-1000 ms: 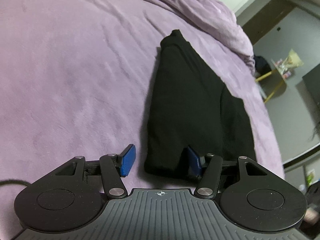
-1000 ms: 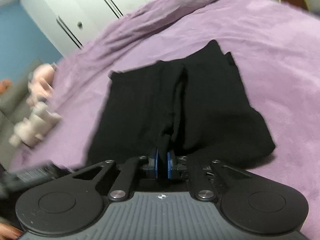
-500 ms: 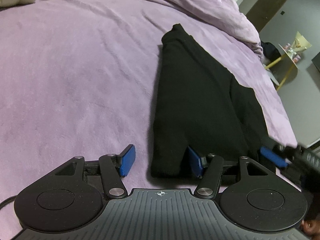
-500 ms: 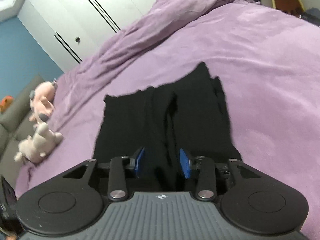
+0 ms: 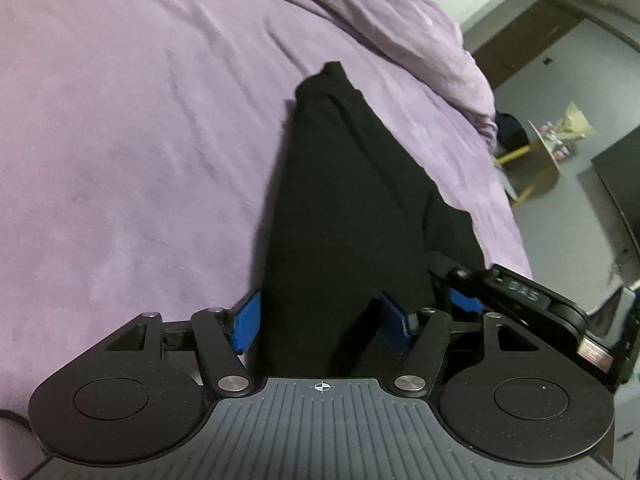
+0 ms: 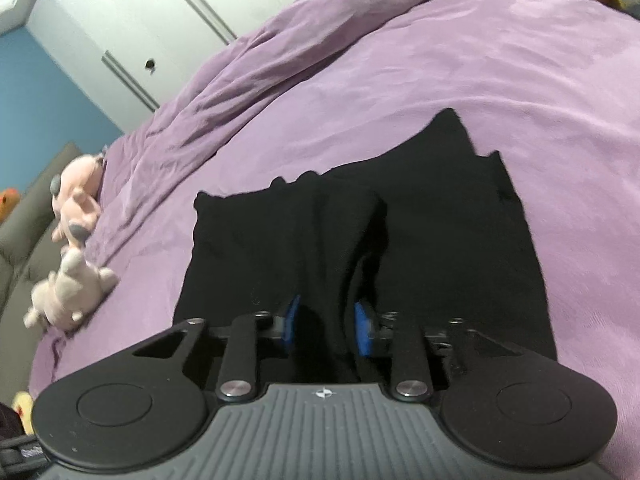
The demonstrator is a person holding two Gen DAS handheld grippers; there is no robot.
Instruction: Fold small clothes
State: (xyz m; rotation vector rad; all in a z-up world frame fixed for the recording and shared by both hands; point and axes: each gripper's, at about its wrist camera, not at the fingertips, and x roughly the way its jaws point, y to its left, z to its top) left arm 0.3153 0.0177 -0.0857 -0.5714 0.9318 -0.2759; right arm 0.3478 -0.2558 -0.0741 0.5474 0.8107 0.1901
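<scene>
A black garment [image 5: 352, 200] lies folded lengthwise on the purple bed cover [image 5: 120, 160]. Its near end sits between the blue pads of my left gripper [image 5: 320, 322], whose jaws are opening and stand apart from the cloth. One blue finger [image 5: 464, 302] of the other gripper shows at the garment's right edge. In the right wrist view the black garment [image 6: 440, 220] spreads wider, with a raised ridge of cloth down its middle. My right gripper [image 6: 326, 324] straddles that ridge; its jaws are closing, with a gap still visible beside the pads.
Two stuffed toys [image 6: 76, 200] [image 6: 68, 292] lie at the bed's left side by a grey cushion [image 6: 24, 220]. A bunched duvet [image 5: 400, 28] runs along the far side. White wardrobe doors [image 6: 140, 20] stand behind. A yellow-legged side table [image 5: 548, 148] stands past the bed's right edge.
My right gripper let go of the cloth ridge, opened wide, then narrowed around it again. My left gripper shifted so the garment's end lies between its pads. The right gripper came into the left view.
</scene>
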